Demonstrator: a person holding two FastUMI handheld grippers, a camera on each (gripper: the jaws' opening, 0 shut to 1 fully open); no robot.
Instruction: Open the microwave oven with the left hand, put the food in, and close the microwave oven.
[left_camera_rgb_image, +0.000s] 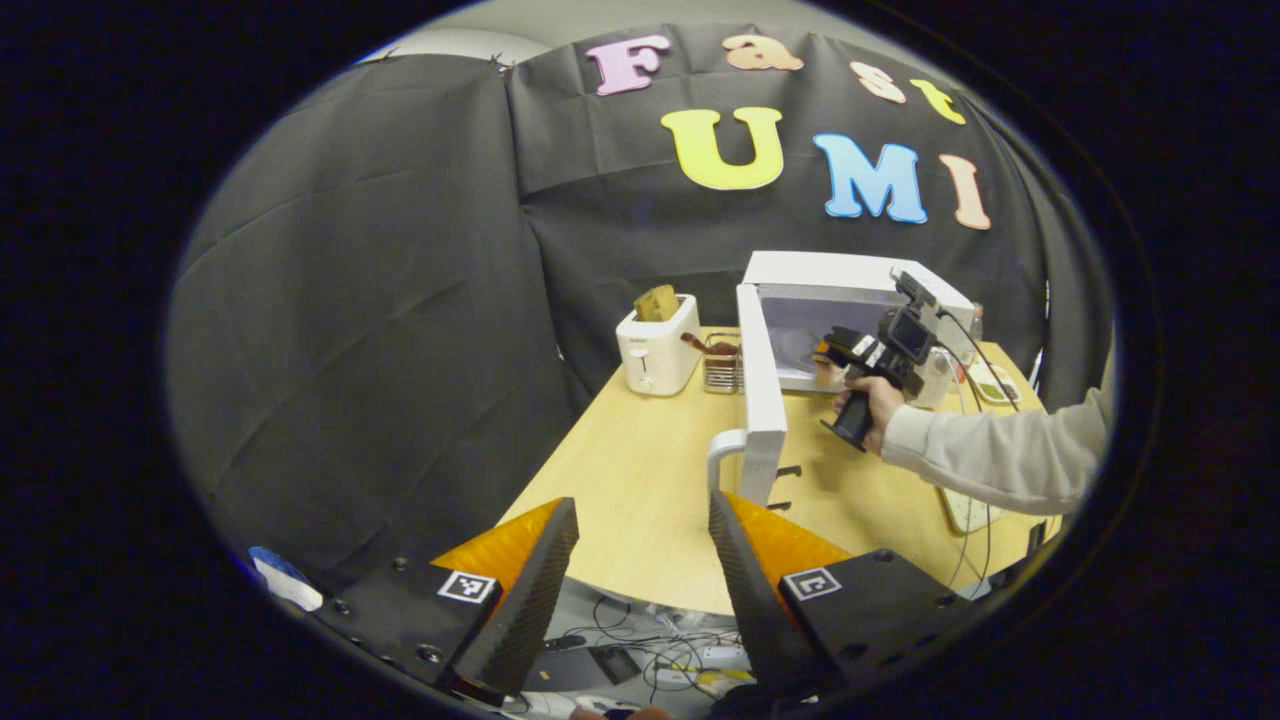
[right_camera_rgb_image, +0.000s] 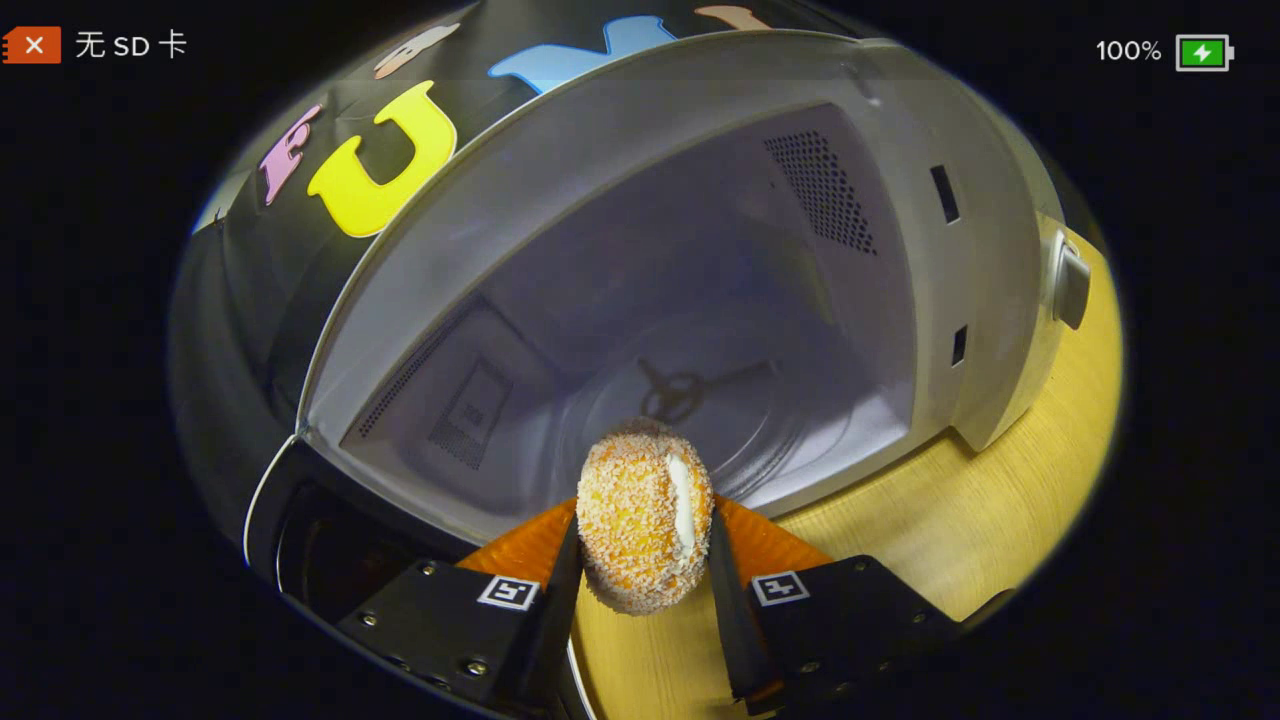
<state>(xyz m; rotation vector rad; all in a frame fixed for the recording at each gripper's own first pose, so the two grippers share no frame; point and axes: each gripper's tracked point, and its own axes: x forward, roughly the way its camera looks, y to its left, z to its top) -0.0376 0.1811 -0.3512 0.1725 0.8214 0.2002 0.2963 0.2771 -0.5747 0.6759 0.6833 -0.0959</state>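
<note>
Right gripper view: the food is pinched between both fingers of the right gripper, held at the mouth of the microwave oven.
Left gripper: spread, nothing held, kept back from the open door (worktop edge ahead).
Risk: the food could be clipped on the cavity sill and dropped if carried low.
Hidden: the turntable's near part, behind the food.

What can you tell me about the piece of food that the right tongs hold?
The food is a round, golden-orange pastry with a crumbly, sugary-looking coat and a white cream-like strip on its side. The right tongs grip it, one finger pressing on each side. It is held just in front of the open microwave, not yet set on the round floor plate inside.
</note>
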